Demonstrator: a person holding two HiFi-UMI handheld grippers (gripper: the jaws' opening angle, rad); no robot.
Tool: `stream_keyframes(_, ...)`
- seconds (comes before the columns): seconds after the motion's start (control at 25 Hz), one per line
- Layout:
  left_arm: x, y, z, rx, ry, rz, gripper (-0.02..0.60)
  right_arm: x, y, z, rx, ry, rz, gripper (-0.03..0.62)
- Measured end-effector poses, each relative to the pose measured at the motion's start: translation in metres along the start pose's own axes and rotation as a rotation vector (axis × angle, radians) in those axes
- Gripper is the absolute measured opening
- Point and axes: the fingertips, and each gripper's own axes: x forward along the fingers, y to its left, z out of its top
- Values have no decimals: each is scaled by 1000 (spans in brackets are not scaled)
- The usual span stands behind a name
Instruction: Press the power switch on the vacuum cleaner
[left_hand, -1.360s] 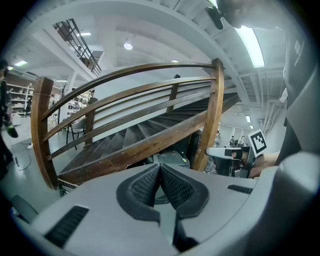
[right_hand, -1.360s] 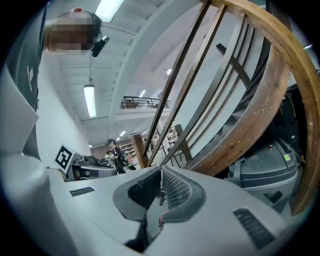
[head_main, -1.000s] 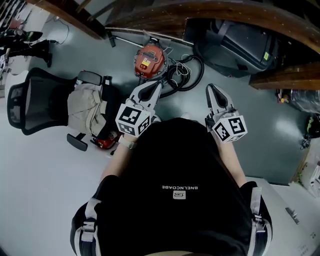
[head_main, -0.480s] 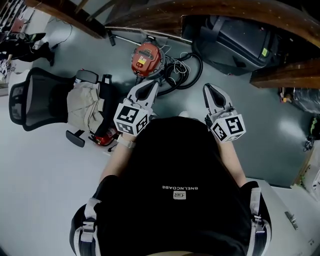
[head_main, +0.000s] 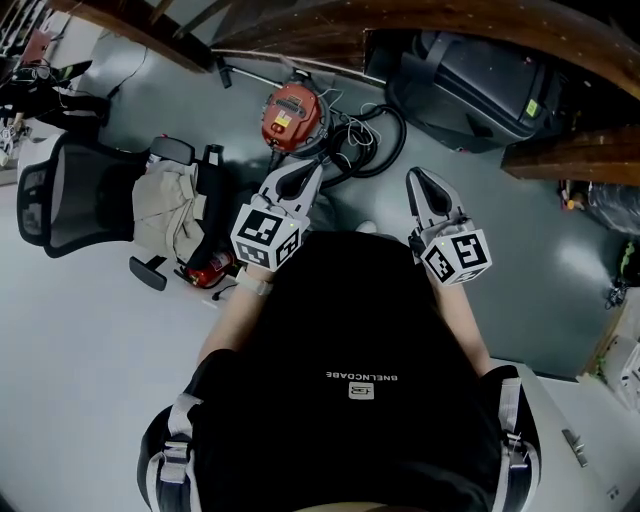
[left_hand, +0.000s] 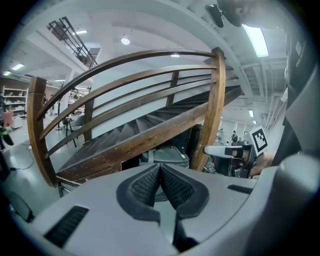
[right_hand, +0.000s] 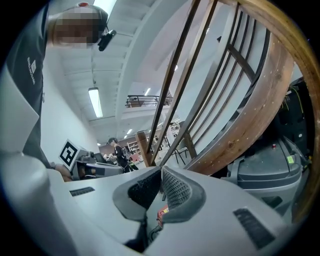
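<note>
two grippers, both with jaws pressed together on nothing: the left gripper (head_main: 298, 180) and the right gripper (head_main: 421, 183), held side by side. the red vacuum cleaner (head_main: 292, 114) lies on the floor just beyond the left gripper's tip, apart from it; its black hose (head_main: 372, 140) coils ahead, between both grippers. a chair (head_main: 75, 195) stands well off to the left.

Straight ahead of the left gripper (head_main: 312, 170), the vacuum cleaner (head_main: 293, 115) sits too small to pick out its power switch. Beyond the right gripper (head_main: 416, 176), the black case (head_main: 470, 85) vanishes under the stair beam (head_main: 480, 25). Below that gripper's pads, a red scrap (right_hand: 162, 212), too little showing to name.
</note>
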Motion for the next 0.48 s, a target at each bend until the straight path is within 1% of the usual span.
stream_keyframes(0.24, 11, 45, -5, -32, 10, -29, 15, 42, 0, -3, -2, 33, -42, 29)
stream_keyframes(0.48, 33, 119, 6, -47, 37, -69, 15, 108, -9, 6, 7, 64, -99, 29)
